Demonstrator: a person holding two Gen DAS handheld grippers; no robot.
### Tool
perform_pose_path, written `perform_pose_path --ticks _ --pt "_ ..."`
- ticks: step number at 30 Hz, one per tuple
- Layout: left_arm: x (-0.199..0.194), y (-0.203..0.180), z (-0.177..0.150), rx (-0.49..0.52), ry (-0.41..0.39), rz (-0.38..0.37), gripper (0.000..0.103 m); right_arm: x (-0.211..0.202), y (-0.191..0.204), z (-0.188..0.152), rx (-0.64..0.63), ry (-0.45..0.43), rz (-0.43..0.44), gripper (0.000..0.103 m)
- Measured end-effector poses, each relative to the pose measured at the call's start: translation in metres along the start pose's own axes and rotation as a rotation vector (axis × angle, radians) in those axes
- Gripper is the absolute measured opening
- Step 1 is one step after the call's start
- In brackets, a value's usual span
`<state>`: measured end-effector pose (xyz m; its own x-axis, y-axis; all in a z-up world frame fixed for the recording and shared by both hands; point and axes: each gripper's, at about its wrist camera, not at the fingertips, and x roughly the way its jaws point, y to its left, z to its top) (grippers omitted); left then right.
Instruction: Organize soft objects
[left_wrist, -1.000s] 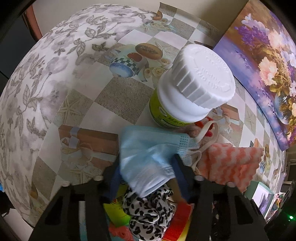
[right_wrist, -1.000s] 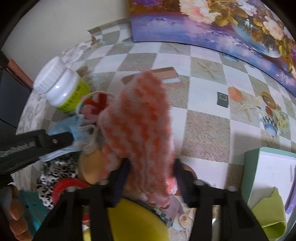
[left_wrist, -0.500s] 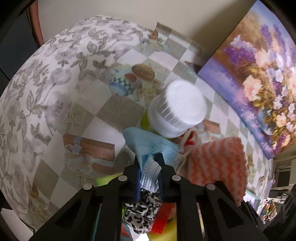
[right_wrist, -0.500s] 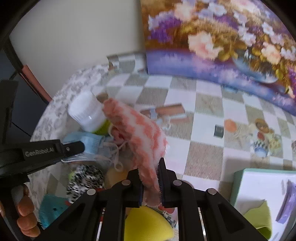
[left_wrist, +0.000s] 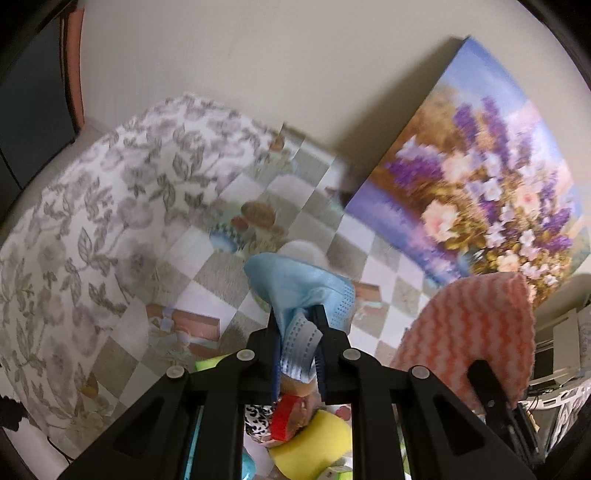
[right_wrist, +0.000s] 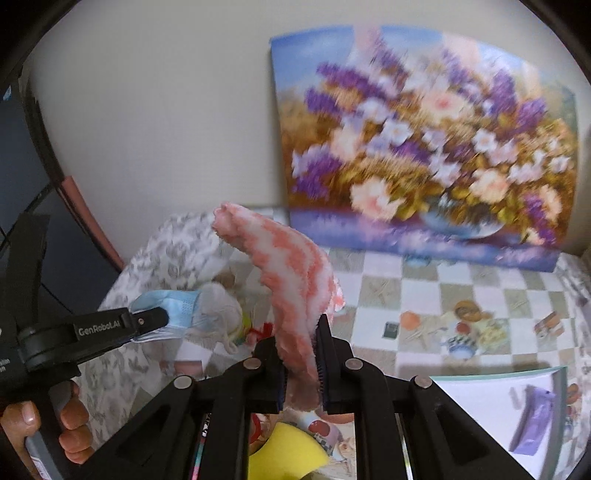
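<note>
1. The desk (right_wrist: 424, 295), under a checked cloth, carries a flower painting (right_wrist: 424, 140) leaning on the wall at the back and a white, green-edged box (right_wrist: 491, 406) at the near right. If that box is the place for the soft things, which is only a guess, it lies to the right of both grippers and nearer the right one.
2. The orange-and-white fleecy cloth (right_wrist: 295, 280) hangs clear of the desk. Its long axis runs up and away from the jaws, tilting left, with the free end topmost.
3. The right hand-held gripper (right_wrist: 301, 373) is clamped on the lower end of that cloth, both pads pressing into the pile.
4. The blue face mask (left_wrist: 306, 295) is also lifted off the desk, bunched, its pleated edge folded down between the jaws and an ear loop dangling.
5. The left hand-held gripper (left_wrist: 298, 354) is clamped on the mask and sits to the left of the cloth, apart from it.
6. Below both grippers lie a yellow sponge (left_wrist: 314, 443), a red piece (left_wrist: 282, 421) and a spotted black-and-white fabric (left_wrist: 256, 421), not yet picked up.
</note>
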<state>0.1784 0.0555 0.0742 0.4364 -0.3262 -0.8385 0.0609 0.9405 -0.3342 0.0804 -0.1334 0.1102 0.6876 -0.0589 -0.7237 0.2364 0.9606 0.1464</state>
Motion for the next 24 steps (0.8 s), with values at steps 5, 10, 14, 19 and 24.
perform_pose_path --ticks 5,10,14,19,24 --pt "-0.029 -0.016 -0.002 0.028 -0.054 -0.039 0.015 -0.034 -0.017 0.008 0.033 -0.056 -0.045 0.013" --pt "-0.049 -0.042 -0.012 0.074 -0.091 -0.069 0.015 -0.063 -0.045 0.013 0.072 -0.101 -0.119 0.013" --pt "-0.055 -0.066 -0.024 0.117 -0.089 -0.098 0.015 -0.079 -0.068 0.012 0.104 -0.114 -0.164 0.013" --pt "-0.055 -0.101 -0.043 0.179 -0.064 -0.125 0.015 -0.102 -0.100 0.008 0.143 -0.137 -0.214 0.013" --pt "-0.051 -0.137 -0.065 0.250 -0.035 -0.152 0.015 -0.124 -0.134 0.004 0.188 -0.147 -0.281 0.013"
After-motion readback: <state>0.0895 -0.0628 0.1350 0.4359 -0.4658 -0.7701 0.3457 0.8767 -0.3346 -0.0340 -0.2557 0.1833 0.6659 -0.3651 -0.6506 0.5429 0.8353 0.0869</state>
